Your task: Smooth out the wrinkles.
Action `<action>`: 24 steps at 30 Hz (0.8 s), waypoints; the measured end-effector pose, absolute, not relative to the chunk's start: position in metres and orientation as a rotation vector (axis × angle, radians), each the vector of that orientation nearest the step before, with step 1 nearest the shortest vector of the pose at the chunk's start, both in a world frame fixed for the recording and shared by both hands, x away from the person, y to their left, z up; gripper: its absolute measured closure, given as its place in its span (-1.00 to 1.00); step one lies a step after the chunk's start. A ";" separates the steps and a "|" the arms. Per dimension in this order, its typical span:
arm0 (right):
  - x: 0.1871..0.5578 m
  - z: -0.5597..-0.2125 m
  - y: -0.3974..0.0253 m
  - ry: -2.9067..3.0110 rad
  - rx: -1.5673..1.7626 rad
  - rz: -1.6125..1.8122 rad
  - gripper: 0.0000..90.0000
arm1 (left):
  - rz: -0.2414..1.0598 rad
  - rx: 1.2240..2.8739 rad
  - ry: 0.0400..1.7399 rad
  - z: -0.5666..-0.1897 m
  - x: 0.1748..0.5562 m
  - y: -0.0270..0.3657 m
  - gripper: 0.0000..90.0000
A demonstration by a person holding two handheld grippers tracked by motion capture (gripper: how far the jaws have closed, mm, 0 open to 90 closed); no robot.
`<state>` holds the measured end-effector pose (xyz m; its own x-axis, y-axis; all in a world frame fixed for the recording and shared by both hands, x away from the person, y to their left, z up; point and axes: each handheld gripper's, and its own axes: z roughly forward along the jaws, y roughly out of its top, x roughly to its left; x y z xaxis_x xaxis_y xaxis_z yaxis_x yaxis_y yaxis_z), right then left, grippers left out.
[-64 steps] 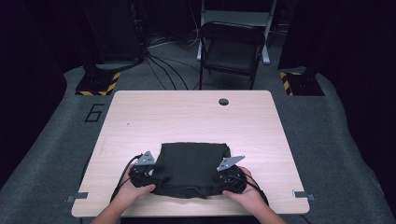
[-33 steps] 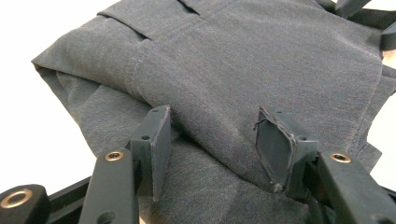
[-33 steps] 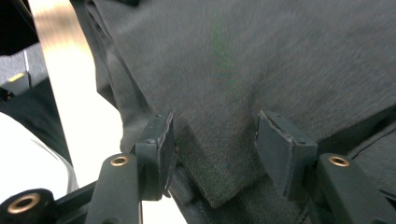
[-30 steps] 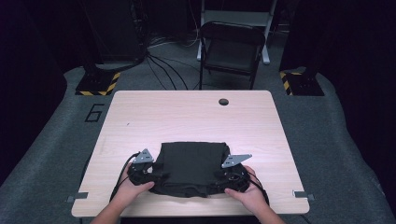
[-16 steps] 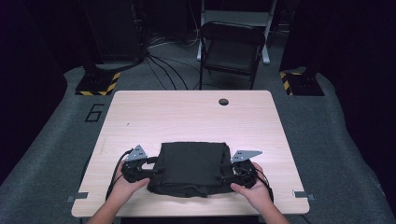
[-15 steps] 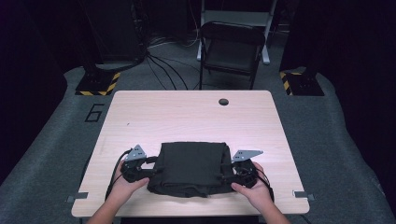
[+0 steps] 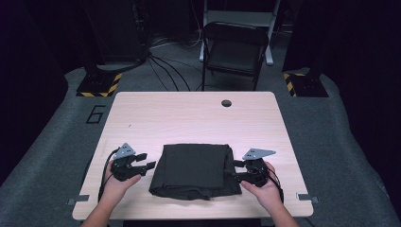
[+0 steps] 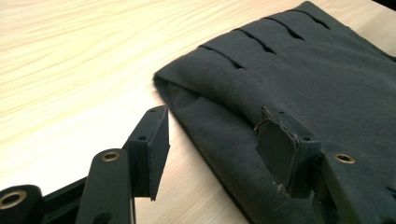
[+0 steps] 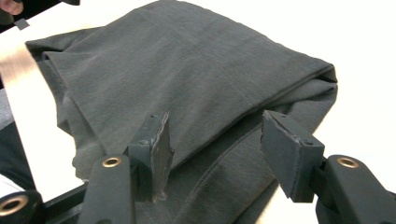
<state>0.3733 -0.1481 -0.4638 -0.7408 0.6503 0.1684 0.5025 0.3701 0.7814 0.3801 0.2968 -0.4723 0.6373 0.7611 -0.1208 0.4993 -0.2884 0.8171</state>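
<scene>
Folded dark grey cloth (image 7: 195,171) lies between your claws.
Left claw (image 7: 144,165) and right claw (image 7: 236,171) both gape wide, empty, flanking its short sides on the surface (image 7: 189,118).

One folded dark cloth (image 7: 195,171), two tongs (image 7: 142,165) (image 7: 238,169), one wooden table (image 7: 189,118), one folding chair (image 7: 234,52)

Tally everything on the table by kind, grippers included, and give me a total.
Folded dark cloth: 1
Grippers, left gripper and right gripper, both open: 2
Total: 3
</scene>
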 end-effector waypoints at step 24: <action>0.382 -0.475 -0.174 2.335 1.177 1.238 -0.12 | 0.388 1.893 1.138 -0.482 0.391 0.331 -0.05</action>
<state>0.3824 -0.1736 -0.4753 -0.6436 0.7517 0.1444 0.5412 0.3135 0.7802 0.3905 0.3308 -0.4821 0.5336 0.8304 -0.1603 0.5596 -0.2045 0.8031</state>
